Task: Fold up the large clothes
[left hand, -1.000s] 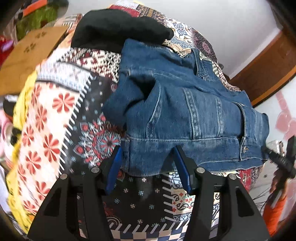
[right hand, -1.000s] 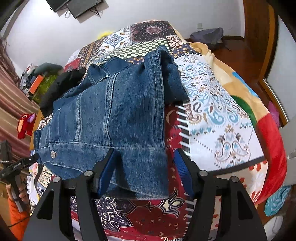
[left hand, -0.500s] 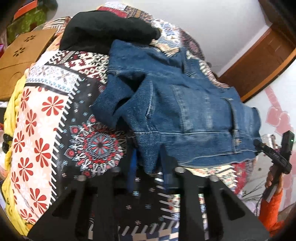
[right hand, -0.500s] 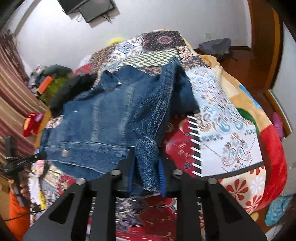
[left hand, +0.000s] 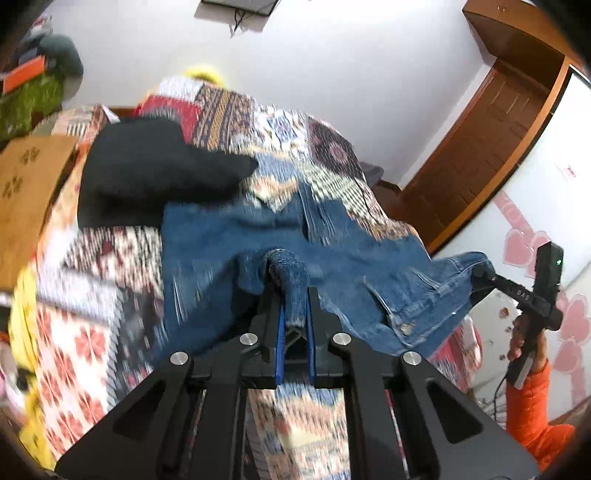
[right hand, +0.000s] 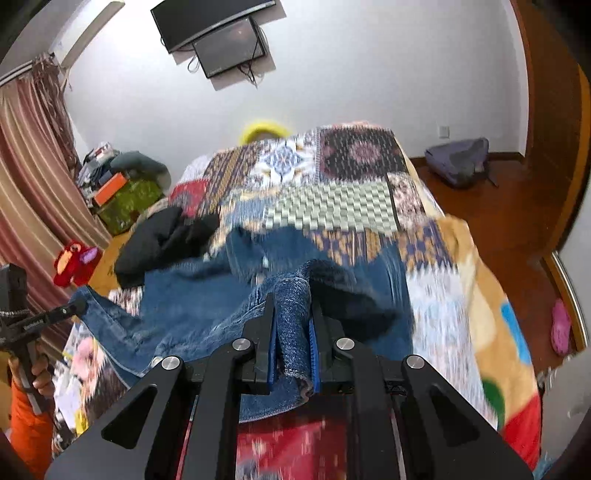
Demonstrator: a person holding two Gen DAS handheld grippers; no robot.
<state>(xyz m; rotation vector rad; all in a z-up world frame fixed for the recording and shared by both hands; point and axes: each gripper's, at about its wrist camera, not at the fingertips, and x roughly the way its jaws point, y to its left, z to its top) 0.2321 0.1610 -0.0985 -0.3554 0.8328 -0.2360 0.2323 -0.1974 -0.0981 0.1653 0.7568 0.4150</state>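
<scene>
Fingers of the left gripper (left hand: pixel 294 314) pinch the denim jacket's (left hand: pixel 221 251) hem, its body stretching away over the patchwork bed (left hand: pixel 92 325). From the right wrist, the right gripper (right hand: pixel 293 332) clamps the hem's other end, jacket (right hand: pixel 192 295) trailing leftward.

Walls: plain white wall (right hand: pixel 351 74), evenly lit.
Screen: dark wall-mounted monitor (right hand: pixel 218 33) with dangling cables.
Curtain: striped pink-brown curtain (right hand: pixel 33 155) at left.
Floor: reddish wooden floor (right hand: pixel 491 218) with a grey backpack (right hand: pixel 458 166) lying on it.
Door: brown wooden door (left hand: pixel 476 147).
Bed: patchwork quilt (right hand: pixel 347 199).
</scene>
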